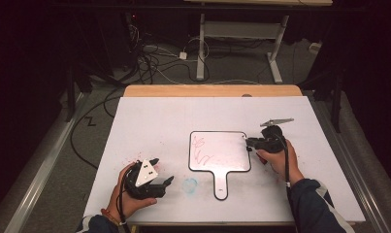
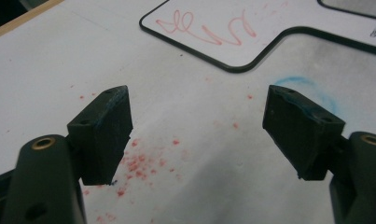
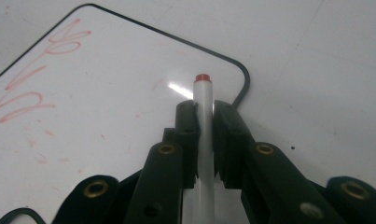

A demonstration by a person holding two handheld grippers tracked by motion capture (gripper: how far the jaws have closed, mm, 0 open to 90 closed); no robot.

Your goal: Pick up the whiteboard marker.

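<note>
A small whiteboard (image 1: 222,153) with a black rim and a handle lies in the middle of the white table; red scribbles (image 1: 201,150) mark its left part. My right gripper (image 1: 250,142) hovers at the board's upper right corner, shut on a white marker (image 3: 204,121) with a red end that points over the whiteboard (image 3: 106,93). My left gripper (image 1: 161,171) rests near the table's front left, jaws wide open with nothing between them. In the left gripper view the whiteboard (image 2: 269,28) and its red scribbles (image 2: 204,29) lie ahead of the open gripper (image 2: 197,126).
A blue smudge (image 1: 189,185) stains the table just left of the board's handle, and red specks (image 2: 139,163) dot the surface under the left gripper. Beyond the table's wooden far edge (image 1: 212,90) stand a desk frame (image 1: 241,39) and floor cables (image 1: 154,63).
</note>
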